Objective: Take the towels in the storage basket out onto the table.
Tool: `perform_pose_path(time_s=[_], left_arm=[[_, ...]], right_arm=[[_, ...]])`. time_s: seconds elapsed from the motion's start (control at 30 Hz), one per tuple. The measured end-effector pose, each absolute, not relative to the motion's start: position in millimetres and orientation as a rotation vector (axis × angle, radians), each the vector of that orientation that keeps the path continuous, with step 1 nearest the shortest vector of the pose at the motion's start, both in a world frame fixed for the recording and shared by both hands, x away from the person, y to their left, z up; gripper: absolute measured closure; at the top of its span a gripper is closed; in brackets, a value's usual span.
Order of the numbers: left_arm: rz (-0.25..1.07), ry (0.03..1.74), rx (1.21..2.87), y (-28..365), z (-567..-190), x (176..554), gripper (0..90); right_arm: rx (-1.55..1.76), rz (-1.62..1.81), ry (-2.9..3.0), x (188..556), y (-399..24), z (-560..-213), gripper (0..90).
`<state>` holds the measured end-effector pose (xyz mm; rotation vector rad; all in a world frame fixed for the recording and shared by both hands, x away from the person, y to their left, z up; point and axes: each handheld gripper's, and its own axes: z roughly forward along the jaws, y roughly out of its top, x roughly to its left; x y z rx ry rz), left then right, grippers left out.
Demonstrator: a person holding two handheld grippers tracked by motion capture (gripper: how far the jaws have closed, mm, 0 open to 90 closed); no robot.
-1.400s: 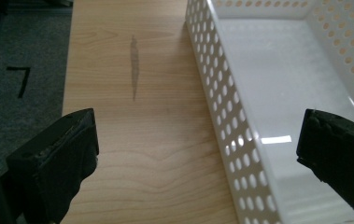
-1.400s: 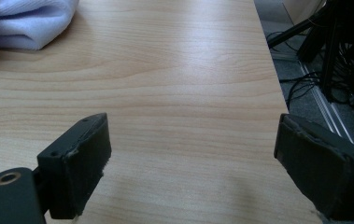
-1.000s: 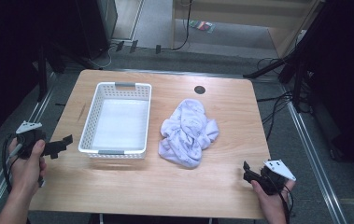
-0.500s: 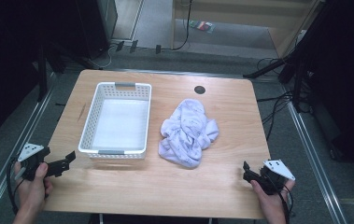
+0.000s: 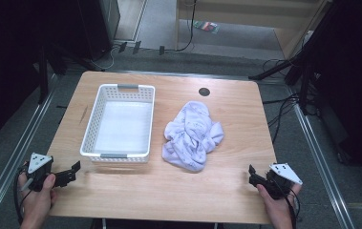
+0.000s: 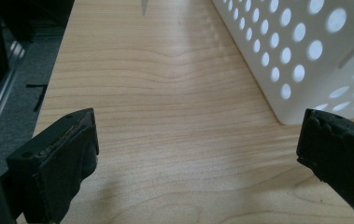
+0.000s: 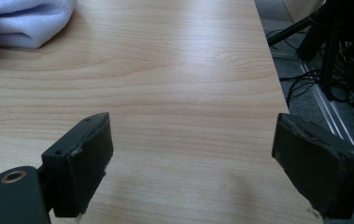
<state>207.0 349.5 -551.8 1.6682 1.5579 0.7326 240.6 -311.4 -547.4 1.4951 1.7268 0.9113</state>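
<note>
- While both hang low at the worktop's (image 5: 169, 191) near corners, the left gripper (image 5: 71, 172) and right gripper (image 5: 253, 174) stand with jaws apart, empty.
- Crumpled pale cloth (image 5: 193, 136) lies beside the empty white basket (image 5: 116, 155).
- Likely risk: pinching one loose fold drags cloth, nudging the basket.

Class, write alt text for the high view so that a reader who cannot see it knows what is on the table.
A wooden table holds an empty white perforated basket on the left and a crumpled pale lilac cloth beside it. A person's hands hold the left gripper and right gripper, both open, at the near corners.
</note>
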Motion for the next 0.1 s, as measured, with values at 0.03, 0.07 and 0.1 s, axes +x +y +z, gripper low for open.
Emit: perform_pose_path(time_s=[0.03, 0.07, 0.1], left_arm=[[0.732, 1.558, 1.676, 348.7, -552.6, 207.9, 0.0], [0.733, 1.561, 1.685, 348.6, -552.6, 208.4, 0.0], [0.735, 1.562, 1.683, 348.1, -552.9, 208.5, 0.0]], right_arm=[[1.493, 0.908, 1.729, 240.6, -311.3, -547.3, 12.5], [1.489, 0.906, 1.732, 240.6, -311.0, -547.5, 12.5], [1.483, 0.900, 1.736, 240.9, -310.0, -547.6, 12.4]])
